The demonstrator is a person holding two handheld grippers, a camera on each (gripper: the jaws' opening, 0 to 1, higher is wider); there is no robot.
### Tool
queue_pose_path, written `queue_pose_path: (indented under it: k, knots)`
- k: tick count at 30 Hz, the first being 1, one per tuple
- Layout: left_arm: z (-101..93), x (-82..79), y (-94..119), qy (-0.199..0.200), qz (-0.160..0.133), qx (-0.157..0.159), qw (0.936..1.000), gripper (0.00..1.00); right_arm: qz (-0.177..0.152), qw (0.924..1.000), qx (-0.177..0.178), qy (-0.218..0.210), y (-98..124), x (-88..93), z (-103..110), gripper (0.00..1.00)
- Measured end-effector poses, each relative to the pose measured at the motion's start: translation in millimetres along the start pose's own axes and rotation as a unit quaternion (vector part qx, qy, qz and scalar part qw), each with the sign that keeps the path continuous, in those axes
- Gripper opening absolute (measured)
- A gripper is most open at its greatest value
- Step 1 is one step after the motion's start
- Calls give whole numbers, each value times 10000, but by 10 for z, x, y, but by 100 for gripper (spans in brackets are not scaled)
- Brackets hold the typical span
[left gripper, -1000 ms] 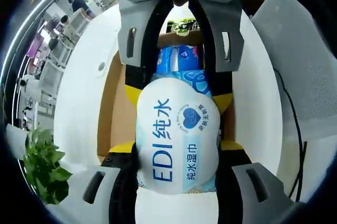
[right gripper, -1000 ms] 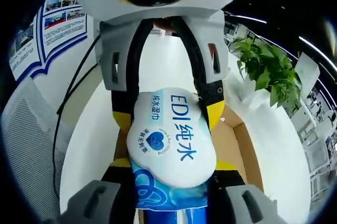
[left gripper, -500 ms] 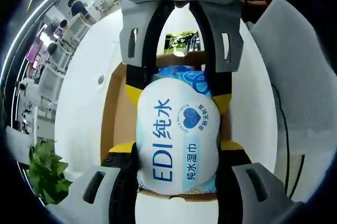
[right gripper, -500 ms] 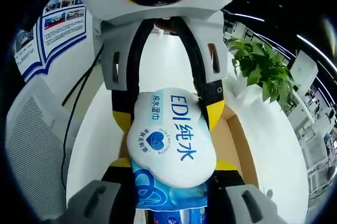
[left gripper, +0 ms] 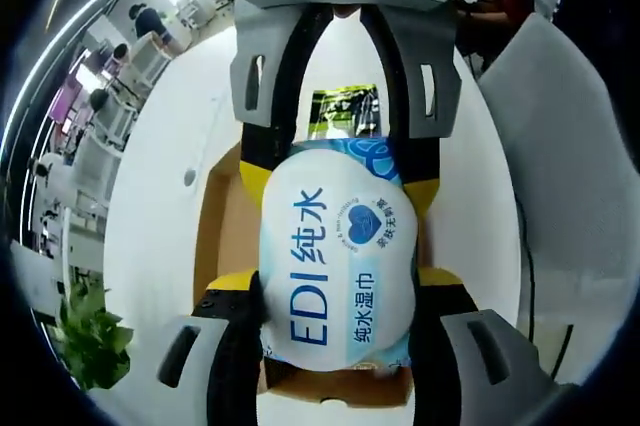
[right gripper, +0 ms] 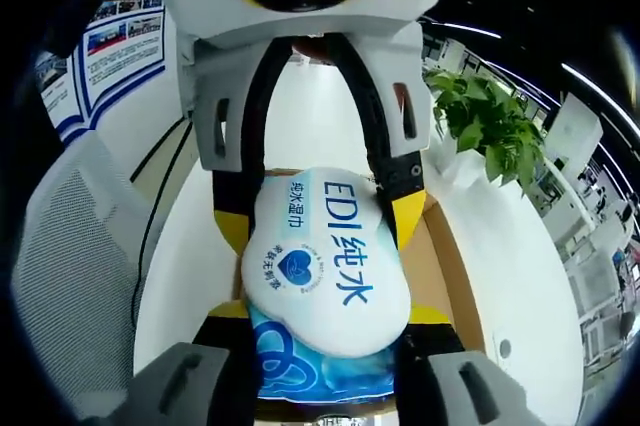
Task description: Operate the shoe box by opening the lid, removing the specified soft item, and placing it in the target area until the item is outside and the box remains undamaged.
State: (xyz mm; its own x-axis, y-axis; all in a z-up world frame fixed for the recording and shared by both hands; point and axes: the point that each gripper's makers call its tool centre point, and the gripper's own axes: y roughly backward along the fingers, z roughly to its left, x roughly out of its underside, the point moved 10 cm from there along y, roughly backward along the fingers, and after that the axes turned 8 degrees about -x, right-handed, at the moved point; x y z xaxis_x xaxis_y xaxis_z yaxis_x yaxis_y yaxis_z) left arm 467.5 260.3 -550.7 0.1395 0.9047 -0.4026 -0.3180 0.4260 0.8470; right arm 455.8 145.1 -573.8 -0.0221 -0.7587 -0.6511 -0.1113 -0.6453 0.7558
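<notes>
Both grippers are pinching the same wet-wipes pack (left gripper: 338, 256) from opposite ends. In the left gripper view the left gripper (left gripper: 338, 281) is clamping the pack's near end with its yellow-tipped jaws, while the right gripper (left gripper: 340, 161) is reaching in from the top and gripping the far end. In the right gripper view the pack (right gripper: 322, 261) is sitting between the right gripper (right gripper: 325, 311) and the left gripper (right gripper: 318, 201) opposite. The pack is soft and bulging, white with blue lettering reading "EDI", Chinese characters, a blue heart badge and a light-blue patterned end. It is hanging above the open brown cardboard shoe box (left gripper: 222, 236), which is resting on the white tabletop (left gripper: 150, 216). A green potted plant (right gripper: 490, 126) is standing nearby
</notes>
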Motion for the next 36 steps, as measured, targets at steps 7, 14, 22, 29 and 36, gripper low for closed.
queue_pose_path:
  k: [7,14,22,29,36]
  knots:
    - [-12,-165,-63,-5,-29,35,10000,58,22,10000,0,-25,128,121,12,49]
    - [-25,-351,-148,-30,-54,38,10000,58,41,10000,30,-45,263,277,11,49]
    - [-58,-578,-262,-36,-121,45,9999,58,68,9999,55,-68,438,492,19,49]
    - [-79,-766,-354,-67,-164,55,9998,58,87,9999,84,-96,557,648,21,49]
    - [-91,-898,-461,-88,-213,60,9997,58,130,9998,113,-111,636,786,13,49]
